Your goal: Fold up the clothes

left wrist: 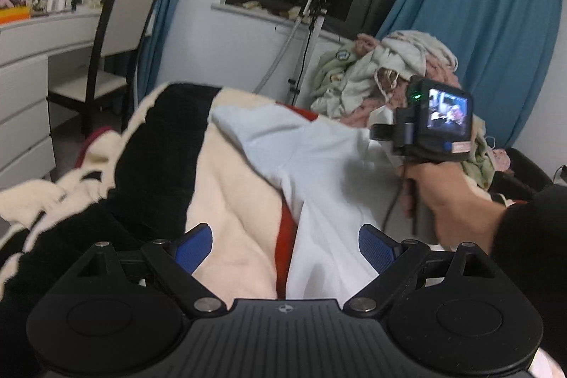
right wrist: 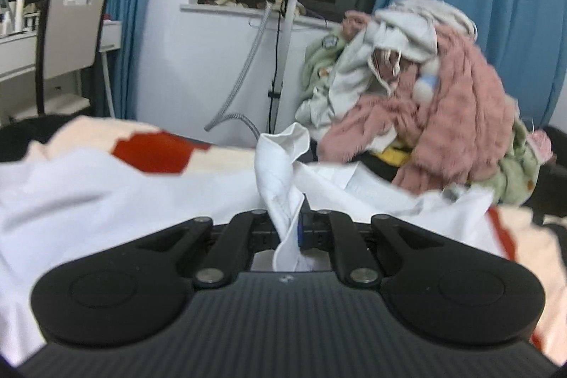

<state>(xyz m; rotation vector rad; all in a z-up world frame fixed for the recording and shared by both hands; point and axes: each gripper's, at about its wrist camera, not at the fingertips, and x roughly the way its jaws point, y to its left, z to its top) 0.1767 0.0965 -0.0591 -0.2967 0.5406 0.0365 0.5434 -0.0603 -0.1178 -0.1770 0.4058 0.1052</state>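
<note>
Your right gripper (right wrist: pixel 288 229) is clamped on a bunched edge of the white garment (right wrist: pixel 106 186), which lies spread on the blanket (left wrist: pixel 226 222). Your left gripper (left wrist: pixel 285 245) hangs open above it. Pulling one-handed risks dragging the garment askew; the thin bunch may slip free.

White shirt (right wrist: pixel 88 179); cream/black/red blanket (left wrist: pixel 226 236); blue curtains (left wrist: pixel 478 23).

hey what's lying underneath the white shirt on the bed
Under the white cotton shirt lies a fluffy cream, black and red blanket, showing around its edges. What the blanket covers is hidden. The right gripper pinches a bunched part of the shirt.
</note>
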